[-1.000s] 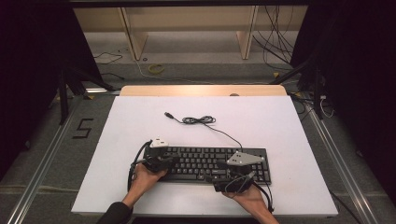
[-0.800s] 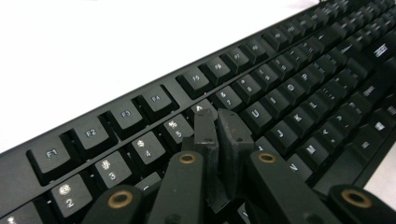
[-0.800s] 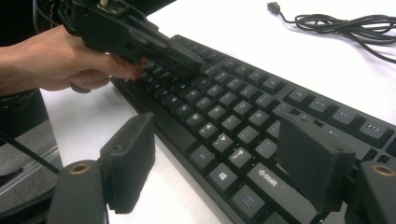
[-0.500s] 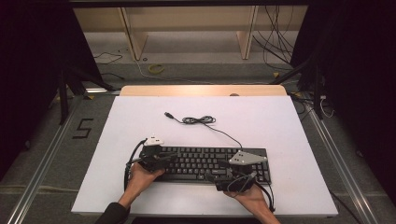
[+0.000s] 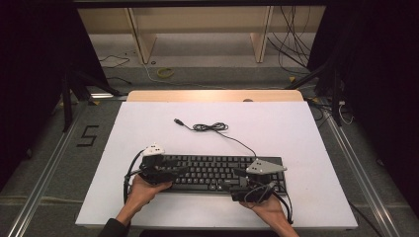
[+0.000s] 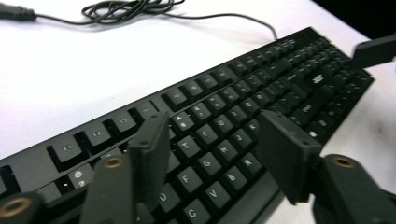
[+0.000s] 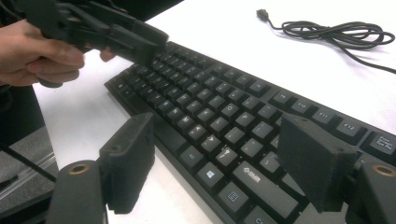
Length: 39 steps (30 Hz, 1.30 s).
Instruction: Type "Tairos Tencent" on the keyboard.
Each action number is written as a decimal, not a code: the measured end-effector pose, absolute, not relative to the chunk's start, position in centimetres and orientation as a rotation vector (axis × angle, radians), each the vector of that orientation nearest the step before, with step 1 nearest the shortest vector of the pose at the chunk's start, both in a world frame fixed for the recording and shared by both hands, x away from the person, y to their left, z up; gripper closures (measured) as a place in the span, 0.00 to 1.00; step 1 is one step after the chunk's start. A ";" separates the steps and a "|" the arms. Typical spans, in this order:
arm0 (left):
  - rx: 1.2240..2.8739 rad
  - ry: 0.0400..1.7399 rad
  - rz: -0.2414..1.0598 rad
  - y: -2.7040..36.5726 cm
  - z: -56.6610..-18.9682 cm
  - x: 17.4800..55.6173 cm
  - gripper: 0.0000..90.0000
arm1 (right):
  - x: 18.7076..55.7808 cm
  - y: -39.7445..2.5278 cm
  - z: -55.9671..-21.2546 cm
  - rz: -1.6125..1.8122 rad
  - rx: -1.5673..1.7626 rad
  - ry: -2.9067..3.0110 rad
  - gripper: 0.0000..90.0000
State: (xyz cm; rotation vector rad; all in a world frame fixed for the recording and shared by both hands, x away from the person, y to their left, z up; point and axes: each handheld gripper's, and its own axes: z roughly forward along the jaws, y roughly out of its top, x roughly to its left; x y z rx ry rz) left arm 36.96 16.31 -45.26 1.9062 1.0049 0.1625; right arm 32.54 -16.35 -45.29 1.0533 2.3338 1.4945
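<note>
Keyboard (image 5: pixel 217 173): black, flat on the white table (image 5: pixel 306 128), near the front edge, between both hands.
Left gripper (image 6: pixel 212 149): released, jaws spread over the letter keys at the left end, gripping nothing.
Right gripper (image 7: pixel 215 163): released, jaws straddling the front edge at the right end.
Cable (image 5: pixel 212 127): coiled loosely behind, plug free.
Risk: likely key presses or a skewed board from uneven closing; snagged cable on any lift.

Keyboard (image 6: pixel 261 93) ends cropped in both gripper views; key legends too small from above.
</note>
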 end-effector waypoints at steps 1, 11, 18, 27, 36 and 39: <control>1.902 0.994 0.162 16.4 -45.2 36.7 0.45 | 32.5 -16.4 -45.3 1.495 1.055 2.331 0.32; 1.810 0.923 0.166 17.9 -44.6 34.5 0.34 | 32.0 -17.6 -45.3 1.514 1.058 2.306 0.32; 1.785 0.913 0.173 18.7 -44.8 33.1 0.30 | 31.3 -18.8 -45.2 1.537 1.066 2.275 0.32; 1.779 0.908 0.197 19.6 -45.1 31.8 0.27 | 30.3 -20.7 -45.3 1.544 1.101 2.228 0.31; 1.802 0.893 0.213 19.5 -45.5 31.2 0.26 | 29.8 -21.7 -45.5 1.546 1.117 2.207 0.31; 1.801 0.897 0.209 19.5 -45.5 31.1 0.26 | 29.7 -21.8 -45.6 1.544 1.119 2.201 0.31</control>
